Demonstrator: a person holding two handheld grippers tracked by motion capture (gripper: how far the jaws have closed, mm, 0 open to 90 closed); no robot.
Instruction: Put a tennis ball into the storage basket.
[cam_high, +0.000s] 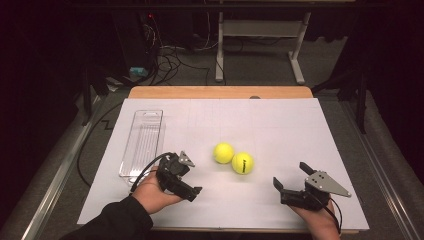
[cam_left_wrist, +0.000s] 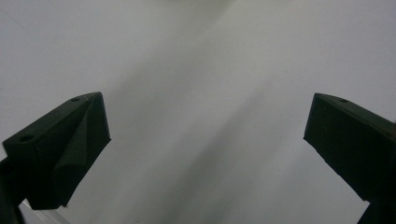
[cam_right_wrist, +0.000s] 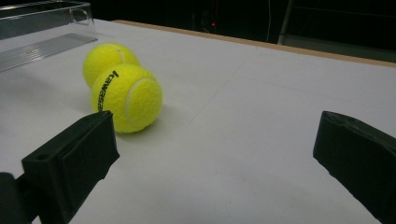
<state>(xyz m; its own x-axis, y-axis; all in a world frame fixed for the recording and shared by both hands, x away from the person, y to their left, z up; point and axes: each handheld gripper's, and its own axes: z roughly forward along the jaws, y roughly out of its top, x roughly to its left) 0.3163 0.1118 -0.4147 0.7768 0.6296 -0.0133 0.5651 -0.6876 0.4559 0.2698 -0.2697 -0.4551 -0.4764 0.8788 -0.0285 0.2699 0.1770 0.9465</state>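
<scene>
Resting at ten o'clock from the right gripper, two fuzzy round tennis balls touched; both grippers' jaws stood apart, left gripper over white sheet.

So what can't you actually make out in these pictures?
- Far yellow tennis ball: partly behind the near yellow tennis ball, right gripper view.
- Clear plastic tray: cut off by the frame's left edge there.
- Near ball's black lettering: too small to read, high view.
</scene>
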